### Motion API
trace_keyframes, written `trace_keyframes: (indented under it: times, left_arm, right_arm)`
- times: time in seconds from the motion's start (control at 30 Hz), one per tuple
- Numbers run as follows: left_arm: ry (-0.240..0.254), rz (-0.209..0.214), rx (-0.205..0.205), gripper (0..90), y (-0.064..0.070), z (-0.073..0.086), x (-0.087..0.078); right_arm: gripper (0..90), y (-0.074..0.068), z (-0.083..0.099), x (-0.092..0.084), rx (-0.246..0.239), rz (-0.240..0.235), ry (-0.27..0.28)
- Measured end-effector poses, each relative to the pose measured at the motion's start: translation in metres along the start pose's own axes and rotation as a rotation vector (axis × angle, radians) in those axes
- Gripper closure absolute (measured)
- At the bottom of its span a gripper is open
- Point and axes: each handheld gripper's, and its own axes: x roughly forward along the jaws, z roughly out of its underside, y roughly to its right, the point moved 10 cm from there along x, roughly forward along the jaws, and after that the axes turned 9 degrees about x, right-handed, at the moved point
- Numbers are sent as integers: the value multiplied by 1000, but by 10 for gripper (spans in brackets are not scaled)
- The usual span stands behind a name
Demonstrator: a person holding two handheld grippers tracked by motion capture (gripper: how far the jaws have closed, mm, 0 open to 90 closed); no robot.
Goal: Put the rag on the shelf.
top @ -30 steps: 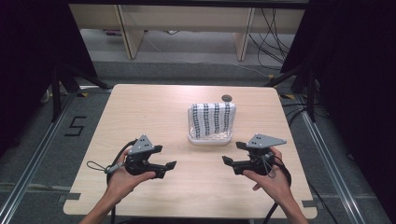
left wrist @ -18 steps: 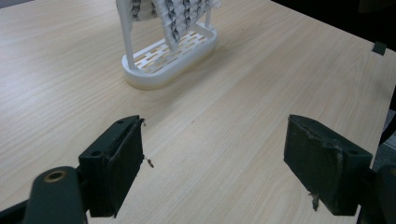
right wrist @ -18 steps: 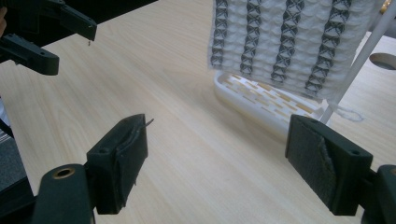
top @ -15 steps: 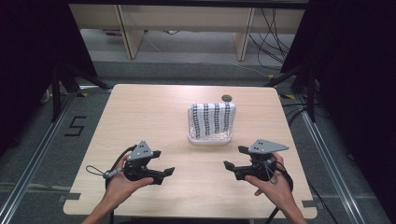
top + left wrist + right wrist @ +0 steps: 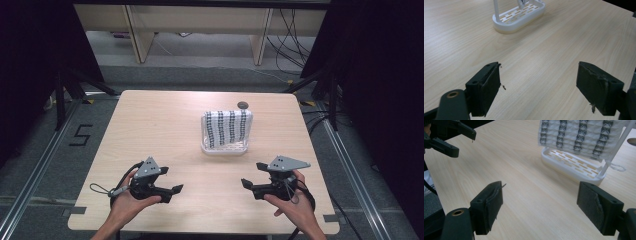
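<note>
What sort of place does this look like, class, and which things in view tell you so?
Probably a lab or test room. A bare wooden table stands on a grey floor with a taped number, loose cables trail behind it, and a person holds two grippers, left and right.

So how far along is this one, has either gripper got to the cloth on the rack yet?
Nothing looks done yet. The patterned cloth hangs draped over the white rack mid-table, untouched. The left gripper and right gripper are both open and empty, held low over the near edge of the table, well short of the rack. Reaching and gripping the cloth is all still ahead. A small dark round thing sits behind the rack.
</note>
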Motion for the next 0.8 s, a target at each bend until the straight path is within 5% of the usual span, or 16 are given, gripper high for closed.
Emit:
trace_keyframes:
  times: [0.27,0.53,0.8]
  left_arm:
    - [-21,2,-1,187,5,9,0]
    - [-22,20,8,187,13,14,4]
    - [-41,24,13,187,20,27,4]
  right_arm:
    - [220,-1,15,0,41,6,-28]
    - [219,-4,29,5,8,-3,-44]
    - [211,-10,39,6,41,-21,-57]
